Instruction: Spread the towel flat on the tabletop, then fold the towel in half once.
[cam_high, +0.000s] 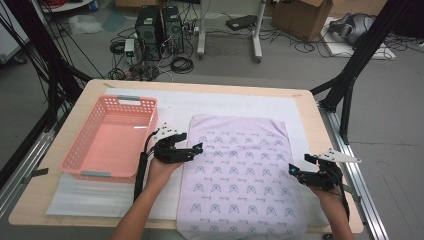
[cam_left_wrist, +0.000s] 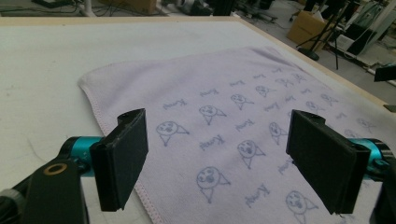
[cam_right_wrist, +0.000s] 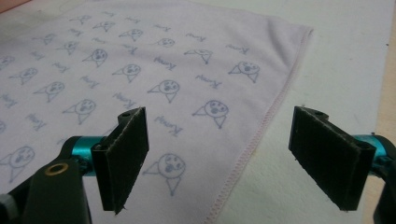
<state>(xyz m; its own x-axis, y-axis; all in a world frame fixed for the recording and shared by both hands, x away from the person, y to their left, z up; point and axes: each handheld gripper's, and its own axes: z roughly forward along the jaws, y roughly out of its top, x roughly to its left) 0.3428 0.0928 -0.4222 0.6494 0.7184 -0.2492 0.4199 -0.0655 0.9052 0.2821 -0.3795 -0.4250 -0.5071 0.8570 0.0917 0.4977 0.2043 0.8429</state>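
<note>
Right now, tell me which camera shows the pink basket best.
The high view: the whole pink basket sits left of the patterned towel, seen from above. The right gripper view catches just a pink sliver at its top left corner; the left gripper view looks across the towel instead.

Lab: computer towers and cables on floor, cardboard boxes, black rig frame.

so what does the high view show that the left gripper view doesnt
The high view alone takes in the pink basket left of the towel, the person's forearms, the right gripper at the towel's right edge, and the computer towers on the floor beyond the table.

The left gripper view alone gives a close look between the left gripper's open black fingers, with the towel's stitched hem and printed faces.

Both share the lilac towel lying flat on the white mat.
</note>
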